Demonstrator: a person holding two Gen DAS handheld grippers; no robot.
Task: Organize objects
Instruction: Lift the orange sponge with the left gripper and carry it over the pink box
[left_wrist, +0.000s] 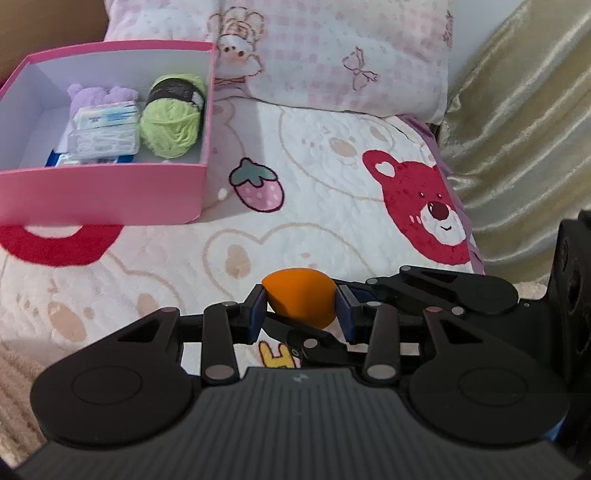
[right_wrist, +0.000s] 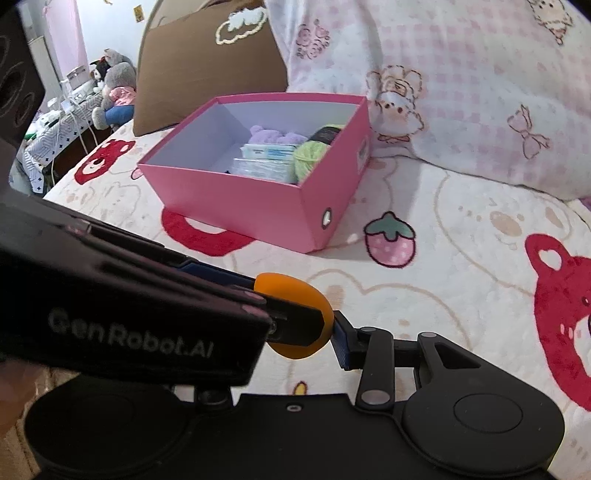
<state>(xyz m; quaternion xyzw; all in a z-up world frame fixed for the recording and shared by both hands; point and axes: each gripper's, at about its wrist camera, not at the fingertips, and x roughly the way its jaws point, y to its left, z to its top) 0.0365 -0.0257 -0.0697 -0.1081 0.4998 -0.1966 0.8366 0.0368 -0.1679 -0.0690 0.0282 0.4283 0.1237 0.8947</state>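
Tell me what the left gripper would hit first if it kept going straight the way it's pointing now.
Probably the bedspread. The left gripper, shut on the orange egg-shaped sponge, points down at open blanket right of the pink box; depth is hard to judge.

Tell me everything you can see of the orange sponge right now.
The orange sponge is a smooth, matte, egg-shaped piece that looks like soft foam. It is off the blanket, pinched between the blue pads of the left gripper. The right gripper's pad also presses its side. The pink box is apart from it.
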